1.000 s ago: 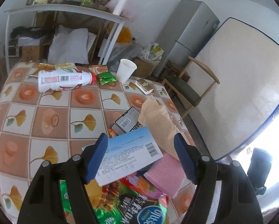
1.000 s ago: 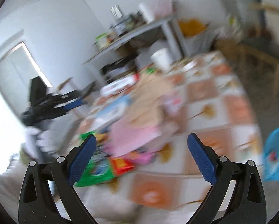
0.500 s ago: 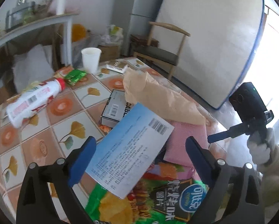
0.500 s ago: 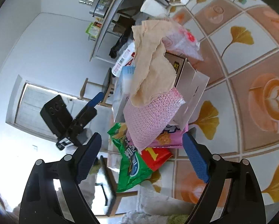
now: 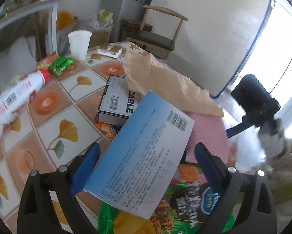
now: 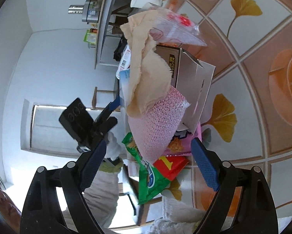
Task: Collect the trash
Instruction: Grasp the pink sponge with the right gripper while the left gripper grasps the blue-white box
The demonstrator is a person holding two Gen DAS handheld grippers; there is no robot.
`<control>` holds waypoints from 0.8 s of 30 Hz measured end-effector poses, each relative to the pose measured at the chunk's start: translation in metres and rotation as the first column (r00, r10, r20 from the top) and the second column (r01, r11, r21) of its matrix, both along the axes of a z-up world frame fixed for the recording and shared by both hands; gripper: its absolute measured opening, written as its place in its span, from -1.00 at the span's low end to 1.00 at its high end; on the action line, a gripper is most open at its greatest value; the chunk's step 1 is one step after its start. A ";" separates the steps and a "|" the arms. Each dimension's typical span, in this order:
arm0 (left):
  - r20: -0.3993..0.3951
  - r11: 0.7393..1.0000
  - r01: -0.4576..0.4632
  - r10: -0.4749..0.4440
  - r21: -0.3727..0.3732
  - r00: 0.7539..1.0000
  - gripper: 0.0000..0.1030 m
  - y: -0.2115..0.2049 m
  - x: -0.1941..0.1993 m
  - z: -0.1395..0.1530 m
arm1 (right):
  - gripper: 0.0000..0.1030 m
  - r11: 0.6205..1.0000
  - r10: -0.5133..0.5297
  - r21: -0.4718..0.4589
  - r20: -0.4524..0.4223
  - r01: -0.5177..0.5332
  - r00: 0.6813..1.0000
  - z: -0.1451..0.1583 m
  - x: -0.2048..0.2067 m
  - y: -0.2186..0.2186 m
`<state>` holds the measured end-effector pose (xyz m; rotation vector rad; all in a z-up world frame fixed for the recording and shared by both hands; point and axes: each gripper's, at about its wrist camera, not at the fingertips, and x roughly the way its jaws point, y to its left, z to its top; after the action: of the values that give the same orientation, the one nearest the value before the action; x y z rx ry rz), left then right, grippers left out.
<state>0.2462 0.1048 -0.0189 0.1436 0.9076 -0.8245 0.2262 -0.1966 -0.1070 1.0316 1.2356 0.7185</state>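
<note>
Tiled in ginkgo leaves and coffee cups, your worktop (image 5: 66,128) carried a heap of trash at the edge nearest you, with a white paper cup (image 5: 79,43) and a red-capped bottle (image 5: 15,99) lying well apart from it, toward 10 and 11 o'clock in the left wrist view.

Your left gripper (image 5: 144,167) stood released, its jaws having just spread wide. The blue printed card (image 5: 144,156) lay between them, though neither pad pressed on it. Its long axis ran from about 7 o'clock to 1 o'clock, slanted across the jaw line instead of square to it. Under it sat the cable box (image 5: 116,103), the tan paper (image 5: 165,83), the pink bubble wrap (image 5: 206,132) and the green snack bag (image 5: 185,200).

Your right gripper (image 6: 148,165) was also released, with its jaws just closing a little and nothing clamped. In its view the same heap rose toward 12 o'clock, with the bubble wrap (image 6: 157,124) hanging just ahead of the fingertips and the snack bag (image 6: 147,177) lowest between them.

By my judgement, you were on the reach for a first piece. The left gripper was the nearer to the card, and a small roll of the wrist would have let the pads meet its long edges.
</note>
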 end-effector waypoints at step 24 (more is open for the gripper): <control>0.148 0.984 -0.017 -0.009 0.178 0.989 0.54 -0.014 -0.020 -0.004 | -0.32 0.997 -0.063 0.036 -0.094 0.067 0.994 -0.023 -0.002 -0.013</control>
<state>0.2262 0.0903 -0.0225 0.3552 0.8403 -0.7181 0.2244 -0.2095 -0.1301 1.1434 1.2663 0.6530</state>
